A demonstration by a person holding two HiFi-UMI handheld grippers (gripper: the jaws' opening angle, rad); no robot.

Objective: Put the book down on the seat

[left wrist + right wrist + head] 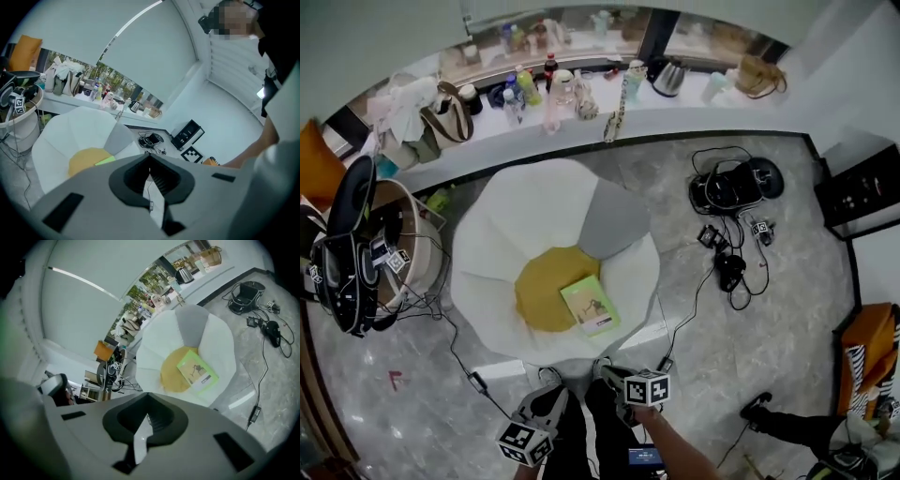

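A light green book (591, 306) lies flat on the yellow seat (539, 281) of a white petal-shaped chair (511, 225), its front corner over the seat's edge. Neither gripper touches it. My left gripper (547, 397) and right gripper (613, 379) hang low, close to my body, just in front of the chair, both shut with nothing held. In the right gripper view the book (197, 371) on the seat (171, 376) lies well beyond the shut right gripper (146, 420). The left gripper view shows only a green edge of the book (105, 161) above the shut left gripper (150, 176).
A sill (581, 117) with bottles, bags and a kettle (667, 77) runs behind the chair. Black devices and cables (733, 187) lie on the marble floor at the right. A round bin (389, 248) with headsets and wires stands at the left. A cable (464, 361) trails by the chair's front.
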